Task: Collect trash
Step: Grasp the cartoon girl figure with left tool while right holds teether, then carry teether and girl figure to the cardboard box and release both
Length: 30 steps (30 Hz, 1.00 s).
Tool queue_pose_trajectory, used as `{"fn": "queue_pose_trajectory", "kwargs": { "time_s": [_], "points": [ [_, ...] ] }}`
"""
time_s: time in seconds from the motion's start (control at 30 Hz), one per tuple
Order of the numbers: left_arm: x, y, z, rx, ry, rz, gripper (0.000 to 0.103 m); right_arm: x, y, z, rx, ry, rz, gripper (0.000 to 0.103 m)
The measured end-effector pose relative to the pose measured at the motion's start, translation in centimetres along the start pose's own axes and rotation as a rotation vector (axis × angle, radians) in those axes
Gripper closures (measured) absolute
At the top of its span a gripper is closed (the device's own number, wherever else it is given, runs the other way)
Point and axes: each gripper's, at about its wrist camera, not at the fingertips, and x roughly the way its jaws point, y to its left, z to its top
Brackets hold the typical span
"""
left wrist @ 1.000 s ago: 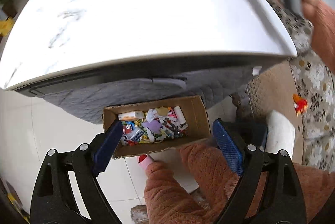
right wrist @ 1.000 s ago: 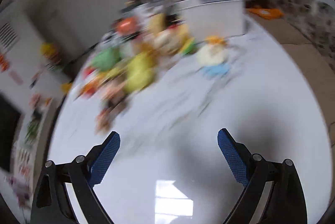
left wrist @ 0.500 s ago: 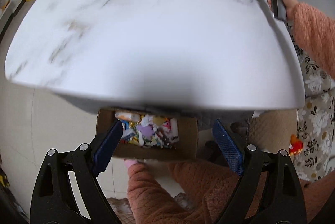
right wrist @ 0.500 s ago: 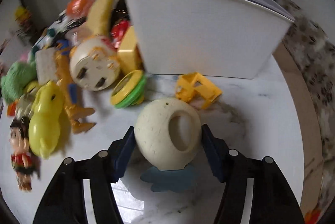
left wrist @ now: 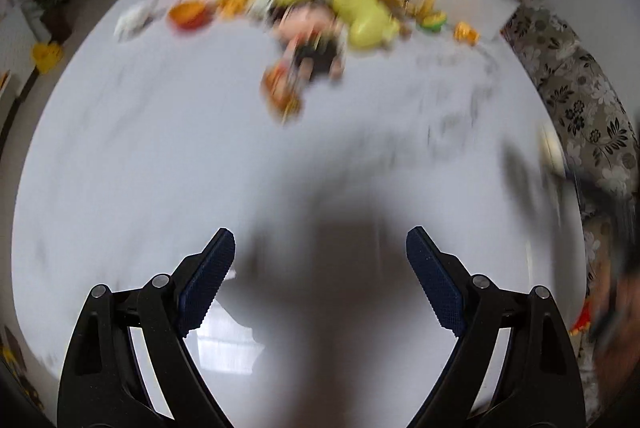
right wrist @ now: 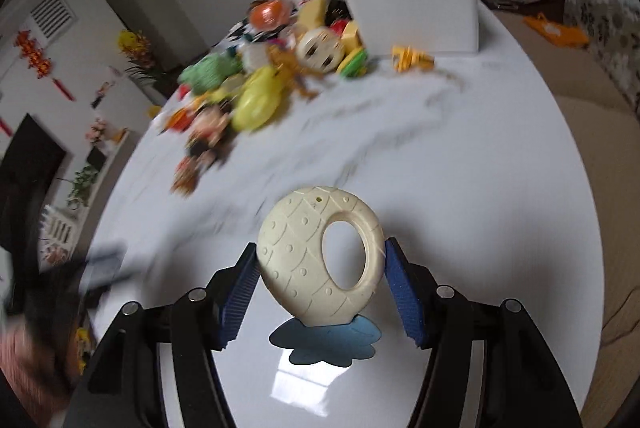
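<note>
One pineapple toy [right wrist: 316,256] (right tool [right wrist: 320,282])

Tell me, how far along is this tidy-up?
Early, by the look of it. In hand: the right gripper is clamped on a cream pineapple-shaped toy with a blue leaf base. The left gripper is open and empty above bare tabletop. Left: a big heap of toys beside the white bin. Nothing visibly put away here.
</note>
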Motion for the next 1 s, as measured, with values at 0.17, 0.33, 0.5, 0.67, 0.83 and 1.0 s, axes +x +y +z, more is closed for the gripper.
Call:
{"fn": "queue_pose_trajectory", "kwargs": {
  "time_s": [0.17,0.33,0.5,0.67,0.83,1.0],
  "points": [
    [3.9,-0.2,8.1,-0.048,-0.013,0.026,0.018,-2.7,1.0,-3.4,0.04,0.01,0.058,0.042],
    [8.5,1.1,12.8,-0.119,0.038,0.03,0.018,-4.4,1.1,-3.9,0.054,-0.004,0.052,0.042],
    [10.2,1.7,14.0,-0.112,0.057,0.025,0.05,-5.2,0.7,-4.6,0.074,-0.008,0.048,0.042],
    [8.0,2.8,13.3,-0.127,0.022,-0.061,0.05,-5.2,1.1,-4.7,0.074,-0.007,0.054,0.042],
    [2.0,3.7,11.0,-0.098,-0.055,-0.169,0.051,-5.1,3.8,-4.0,0.039,-0.022,0.069,0.042],
    [-5.3,5.0,5.6,-0.011,-0.127,-0.261,0.05,-4.7,8.3,-4.1,-0.018,-0.01,0.083,0.042]
  ]
}}
